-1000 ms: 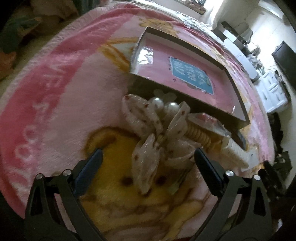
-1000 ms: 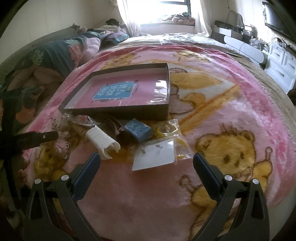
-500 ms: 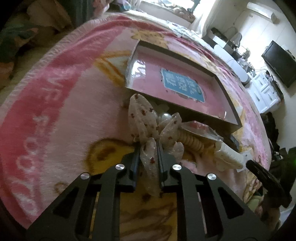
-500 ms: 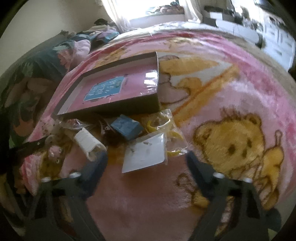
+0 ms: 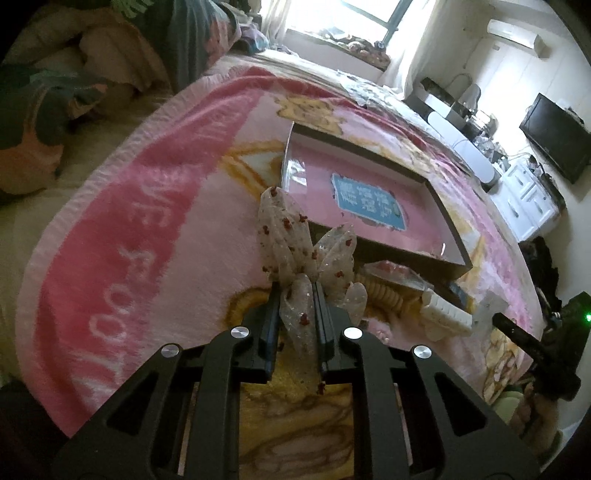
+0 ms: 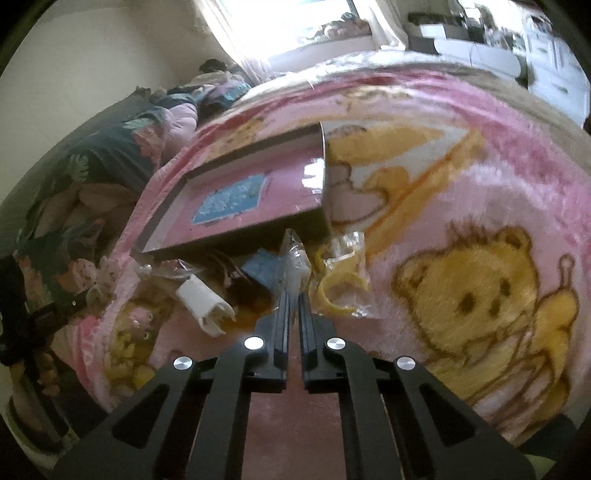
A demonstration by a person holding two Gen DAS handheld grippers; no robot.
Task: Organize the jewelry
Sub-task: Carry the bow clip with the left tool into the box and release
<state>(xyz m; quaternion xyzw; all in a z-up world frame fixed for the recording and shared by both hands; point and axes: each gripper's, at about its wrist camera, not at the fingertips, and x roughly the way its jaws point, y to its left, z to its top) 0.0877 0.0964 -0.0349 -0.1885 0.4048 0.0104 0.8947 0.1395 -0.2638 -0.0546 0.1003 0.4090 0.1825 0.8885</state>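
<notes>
Pink blanket (image 5: 110,236); left gripper (image 5: 295,295) pinching sheer red-dotted bow (image 5: 291,236); right gripper (image 6: 291,299) pinching clear packet (image 6: 293,258).

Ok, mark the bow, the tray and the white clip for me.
bow (image 5: 295,236), left wrist view, upper loop.
tray (image 5: 373,245), left wrist view, near wall.
white clip (image 6: 203,301), right wrist view, its body.

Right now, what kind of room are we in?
Most likely a bedroom. The jewelry lies on a pink bear blanket spread over a bed, rumpled bedding is piled at one side, and a window and a wall-mounted TV stand beyond.
</notes>
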